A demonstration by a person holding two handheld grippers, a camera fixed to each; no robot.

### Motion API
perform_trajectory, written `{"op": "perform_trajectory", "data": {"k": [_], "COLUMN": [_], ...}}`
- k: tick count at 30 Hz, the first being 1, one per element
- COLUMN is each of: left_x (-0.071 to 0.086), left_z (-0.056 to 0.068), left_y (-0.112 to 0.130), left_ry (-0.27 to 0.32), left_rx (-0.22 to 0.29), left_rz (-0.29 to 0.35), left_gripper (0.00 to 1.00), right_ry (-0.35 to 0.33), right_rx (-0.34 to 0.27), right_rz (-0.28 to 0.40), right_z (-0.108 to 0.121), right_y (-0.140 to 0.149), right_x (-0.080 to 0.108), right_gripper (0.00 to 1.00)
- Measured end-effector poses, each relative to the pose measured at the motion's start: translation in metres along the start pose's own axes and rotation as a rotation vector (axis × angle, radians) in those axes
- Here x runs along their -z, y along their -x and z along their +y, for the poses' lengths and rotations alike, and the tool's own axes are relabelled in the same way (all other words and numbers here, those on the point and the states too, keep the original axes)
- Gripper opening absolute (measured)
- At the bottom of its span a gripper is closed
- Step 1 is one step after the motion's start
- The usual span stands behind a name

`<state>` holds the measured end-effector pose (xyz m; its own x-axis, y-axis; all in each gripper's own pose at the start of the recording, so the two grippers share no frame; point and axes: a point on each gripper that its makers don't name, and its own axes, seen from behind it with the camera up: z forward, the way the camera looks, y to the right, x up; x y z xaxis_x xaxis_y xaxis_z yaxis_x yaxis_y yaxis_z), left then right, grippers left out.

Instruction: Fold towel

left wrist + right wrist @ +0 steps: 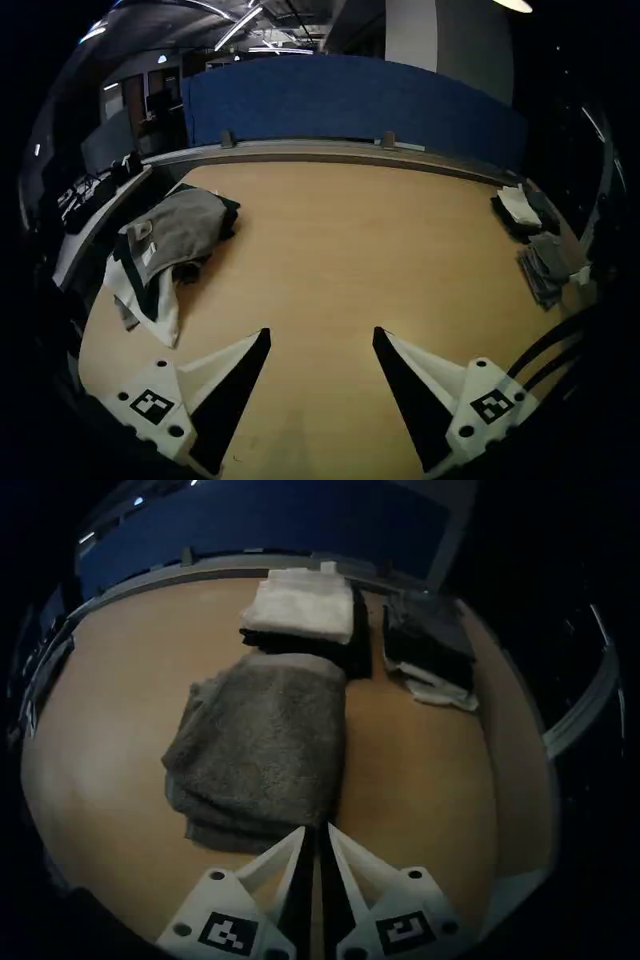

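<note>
1. Left gripper view: the left gripper (321,346) hangs over the bare wooden table (352,240) with its two fingers spread wide and nothing between them.
2. To its left lies a loose heap of towels (172,240), grey on top with white and dark cloth under it, spilling towards the table's edge.
3. At the far right edge of the table sit two small stacks of folded cloth: one with a white piece on top (518,206), and a grey one (547,268) nearer the camera.
4. A blue partition (352,104) runs along the far side of the table.
5. Right gripper view: the right gripper (316,836) has its fingers drawn almost together, with a thin dark slit between them and no cloth visible in it.
6. The tips sit right at the near edge of the folded grey towel (260,752), which lies flat on the table (416,776).
7. Beyond the towel, touching its far edge, is a folded white towel (300,608) on top of a black one (358,644).
8. To the right of those, apart from the grey towel, is a dark folded stack (424,632) with a white piece (438,691) showing beneath it.
</note>
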<state>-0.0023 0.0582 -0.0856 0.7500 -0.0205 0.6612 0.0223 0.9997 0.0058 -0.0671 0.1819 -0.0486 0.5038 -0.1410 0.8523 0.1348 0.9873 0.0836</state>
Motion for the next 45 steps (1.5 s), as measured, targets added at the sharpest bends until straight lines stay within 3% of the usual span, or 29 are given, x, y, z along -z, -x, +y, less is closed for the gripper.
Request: {"op": "perform_trajectory", "data": {"k": [8, 22, 26, 28, 30, 31, 45], "left_x": [0.001, 0.002, 0.002, 0.002, 0.002, 0.002, 0.004], "left_z": [-0.001, 0.0, 0.0, 0.001, 0.001, 0.002, 0.0], "left_y": [0.002, 0.0, -0.001, -0.001, -0.002, -0.002, -0.005], "left_ry": [-0.005, -0.003, -0.001, 0.0, 0.001, 0.002, 0.003], "left_rx": [0.0, -0.001, 0.0, -0.001, -0.003, -0.003, -0.003], "left_rz": [-0.001, 0.003, 0.004, 0.005, 0.006, 0.006, 0.01], "left_gripper": [0.95, 0.95, 0.95, 0.95, 0.95, 0.95, 0.95], "right_ry": [0.013, 0.024, 0.023, 0.021, 0.017, 0.013, -0.042], "right_rx": [-0.002, -0.007, -0.005, -0.004, -0.004, -0.004, -0.019], "right_rz": [-0.025, 0.005, 0.026, 0.039, 0.055, 0.065, 0.204], "right_z": [0.001, 0.003, 0.001, -0.001, -0.004, -0.006, -0.041], "right_y": [0.006, 0.006, 0.005, 0.004, 0.001, 0.0, -0.046], "right_x": [-0.01, 0.0, 0.008, 0.012, 0.016, 0.017, 0.023], "right_gripper": [0.06, 0.29, 0.4, 0.57, 0.86, 0.89, 1.0]}}
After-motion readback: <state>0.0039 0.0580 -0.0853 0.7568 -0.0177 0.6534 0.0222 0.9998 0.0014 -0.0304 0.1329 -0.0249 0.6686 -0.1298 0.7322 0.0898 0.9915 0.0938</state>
